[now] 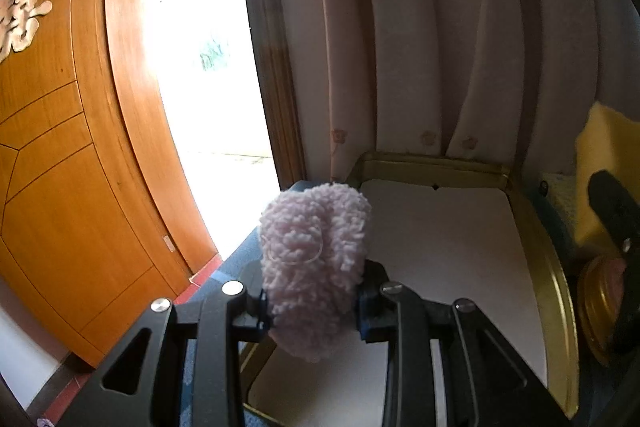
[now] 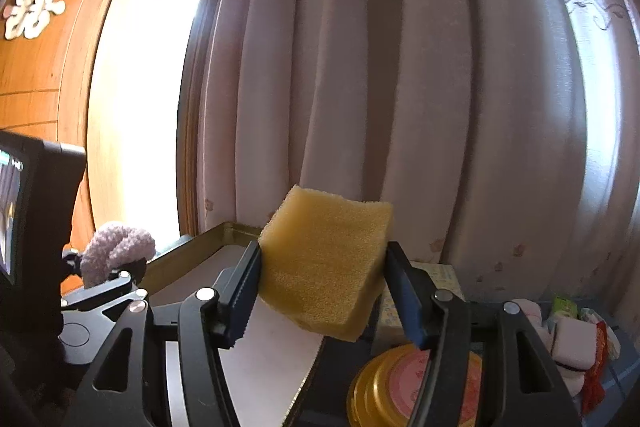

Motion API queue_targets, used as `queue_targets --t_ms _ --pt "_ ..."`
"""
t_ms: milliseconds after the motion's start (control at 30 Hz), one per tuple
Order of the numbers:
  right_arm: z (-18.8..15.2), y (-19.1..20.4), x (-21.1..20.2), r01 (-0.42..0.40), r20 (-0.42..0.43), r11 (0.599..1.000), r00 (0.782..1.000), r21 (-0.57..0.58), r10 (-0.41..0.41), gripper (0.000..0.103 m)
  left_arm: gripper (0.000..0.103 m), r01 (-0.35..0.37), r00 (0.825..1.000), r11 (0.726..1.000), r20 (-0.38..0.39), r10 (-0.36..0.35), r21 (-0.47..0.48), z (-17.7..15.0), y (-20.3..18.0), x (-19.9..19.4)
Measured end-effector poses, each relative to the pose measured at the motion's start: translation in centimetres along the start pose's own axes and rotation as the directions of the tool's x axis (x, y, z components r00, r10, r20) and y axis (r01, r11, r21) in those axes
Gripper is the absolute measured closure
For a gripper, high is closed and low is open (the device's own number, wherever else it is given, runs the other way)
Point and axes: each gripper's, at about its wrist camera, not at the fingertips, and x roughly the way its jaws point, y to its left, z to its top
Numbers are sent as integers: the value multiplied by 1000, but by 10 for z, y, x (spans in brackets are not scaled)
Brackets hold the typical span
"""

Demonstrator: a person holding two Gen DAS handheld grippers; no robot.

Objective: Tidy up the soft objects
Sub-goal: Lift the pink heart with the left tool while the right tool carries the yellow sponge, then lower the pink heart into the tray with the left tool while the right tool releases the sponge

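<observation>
I am pinching a fluffy pink piece [image 1: 314,267] in my left gripper [image 1: 314,311], its jaws squeezing the pile in at the waist so it is not slipping, and my right gripper [image 2: 320,287] is clamping a yellow sponge block [image 2: 324,263] by its two side faces, denting it slightly. I am holding both over the near edge of the gold-rimmed tray [image 1: 556,267], probably where they belong, its white floor lying bare. To the right, a round gold tin [image 2: 412,387] and what may be wrapped packets [image 2: 572,351], too blurred to name, are crowding the tray's side. Farther off, pink curtains [image 2: 400,87] are hanging behind, with a wooden door [image 1: 72,147] at far left.
</observation>
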Motion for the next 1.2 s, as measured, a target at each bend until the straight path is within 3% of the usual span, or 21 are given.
queue_targets --t_ms 467,1033,1200 --pt "-8 12 26 -35 -111 999 993 -18 33 40 73 6 1000 1000 -25 -6 -14 2 0 13" --pt "-13 15 34 -53 -116 998 992 -15 51 40 73 8 1000 1000 -21 -8 -18 1 1 13" --pt "-13 18 32 -80 -113 996 991 -24 77 36 73 14 999 1000 -35 -15 -24 1 2 13"
